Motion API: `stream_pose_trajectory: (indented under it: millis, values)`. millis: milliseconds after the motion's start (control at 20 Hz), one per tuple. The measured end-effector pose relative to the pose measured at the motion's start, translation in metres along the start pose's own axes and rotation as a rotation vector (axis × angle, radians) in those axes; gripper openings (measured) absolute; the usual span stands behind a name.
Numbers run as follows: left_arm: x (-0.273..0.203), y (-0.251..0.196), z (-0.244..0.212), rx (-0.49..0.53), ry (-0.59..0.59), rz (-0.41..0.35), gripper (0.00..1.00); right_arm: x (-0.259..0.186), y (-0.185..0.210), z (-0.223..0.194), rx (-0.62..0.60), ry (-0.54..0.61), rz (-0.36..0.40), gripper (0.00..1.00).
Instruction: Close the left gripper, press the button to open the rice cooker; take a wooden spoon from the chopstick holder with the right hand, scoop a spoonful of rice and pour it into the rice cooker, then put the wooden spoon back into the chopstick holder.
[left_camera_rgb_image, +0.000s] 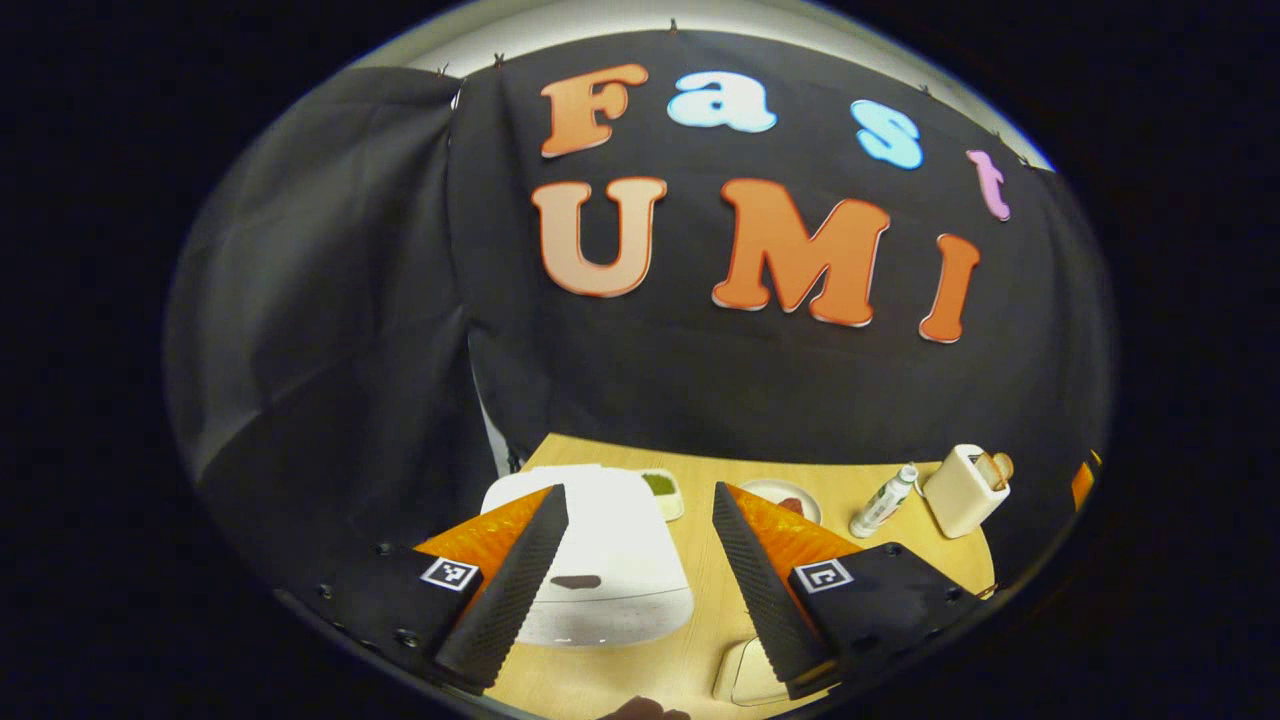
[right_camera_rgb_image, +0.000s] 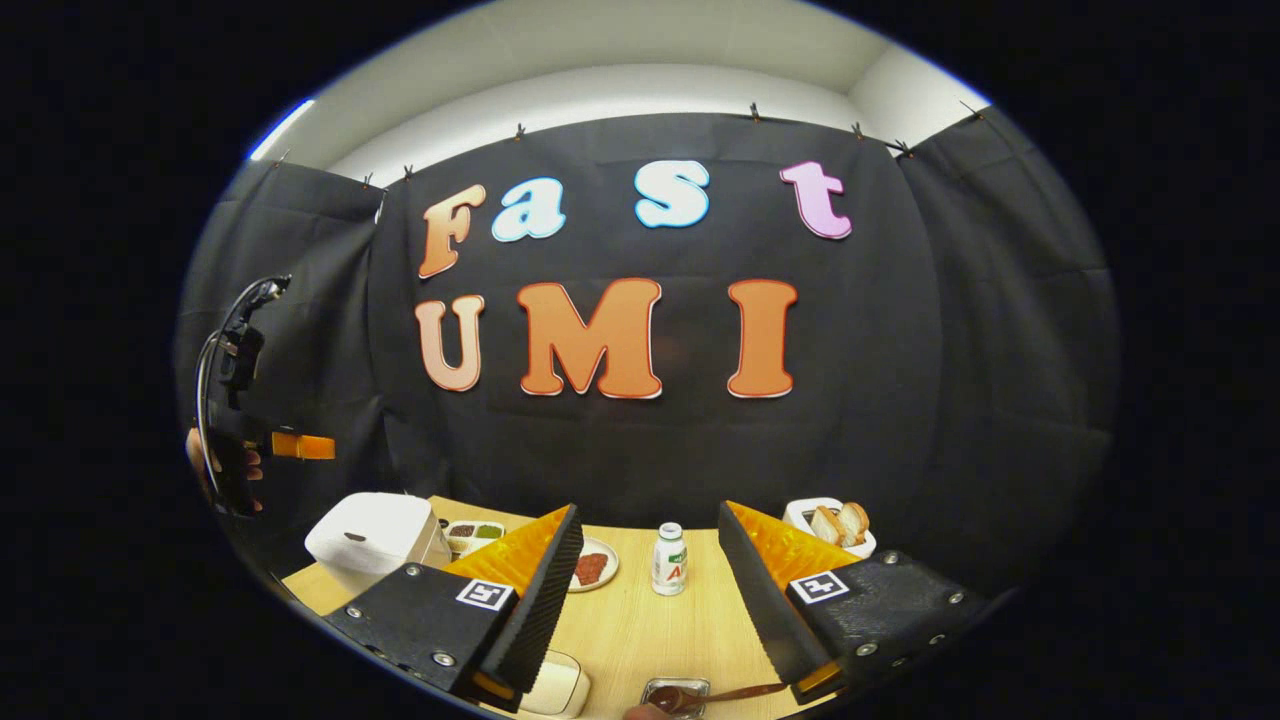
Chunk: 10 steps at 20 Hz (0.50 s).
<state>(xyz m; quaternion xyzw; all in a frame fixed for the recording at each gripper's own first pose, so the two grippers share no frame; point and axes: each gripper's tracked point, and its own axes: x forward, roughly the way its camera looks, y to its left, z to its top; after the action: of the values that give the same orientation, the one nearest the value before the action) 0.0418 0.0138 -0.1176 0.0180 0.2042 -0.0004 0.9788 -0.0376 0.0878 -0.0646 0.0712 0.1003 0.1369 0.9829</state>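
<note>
Black cloth hangs behind everything, and below it lies the pale wooden table that carries all the things.

Largest on it is the white rounded rice cooker, lid down, with its dark oval button on the front. In the left gripper view it sits straight ahead between my left jaws, which stand wide apart and hold nothing; they hover above and in front of it, not touching. In the right gripper view the same cooker lies off to the left of the table.

My right jaws are likewise spread open and empty, held level over the near edge of the table. Far left in that view my other gripper is raised beside the cooker, a hand around its handle.

Next in size comes the white toaster-like box holding bread slices at the back right, then a small white lidded box near the front edge, just by my right jaws' left finger. Behind the cooker is a small tray with green and dark fillings. A round plate with red-brown pieces sits between my fingers, and beside it an upright white bottle.

Nearest, at the bottom edge, a brown wooden spoon lies across a small clear container; what it holds I cannot tell.
</note>
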Motion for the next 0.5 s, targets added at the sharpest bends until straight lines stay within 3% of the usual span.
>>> stream_pose_trajectory:
  millis: [50, 150, 200, 250, 300, 350, 400, 500]
  values:
    - [-0.014, -0.006, 0.01, 0.02, -0.062, -0.003, 0.99, 0.002, 0.003, 0.005, -0.006, -0.015, 0.007, 0.86]
    - [-0.031, -0.006, 0.02, 0.062, -0.173, 0.015, 0.99, 0.005, 0.011, 0.01, -0.004, -0.037, 0.019, 0.87]
    - [-0.042, -0.008, 0.026, 0.075, -0.214, 0.022, 0.99, 0.005, 0.015, 0.011, -0.002, -0.044, 0.022, 0.94]
    - [-0.053, -0.014, 0.03, 0.086, -0.258, 0.022, 0.99, 0.006, 0.018, 0.01, -0.001, -0.046, 0.028, 0.9]
    - [-0.061, -0.017, 0.034, 0.09, -0.298, 0.026, 0.98, 0.006, 0.018, 0.01, 0.0, -0.05, 0.028, 0.94]
    - [-0.068, -0.024, 0.035, 0.083, -0.328, 0.013, 1.0, 0.005, 0.02, 0.01, 0.003, -0.058, 0.035, 0.9]
    - [-0.075, -0.034, 0.034, 0.075, -0.343, -0.007, 0.96, 0.003, 0.022, 0.013, 0.009, -0.072, 0.042, 0.9]
    - [-0.085, -0.043, 0.029, 0.084, -0.361, -0.023, 1.0, 0.002, 0.024, 0.01, 0.019, -0.083, 0.048, 0.9]
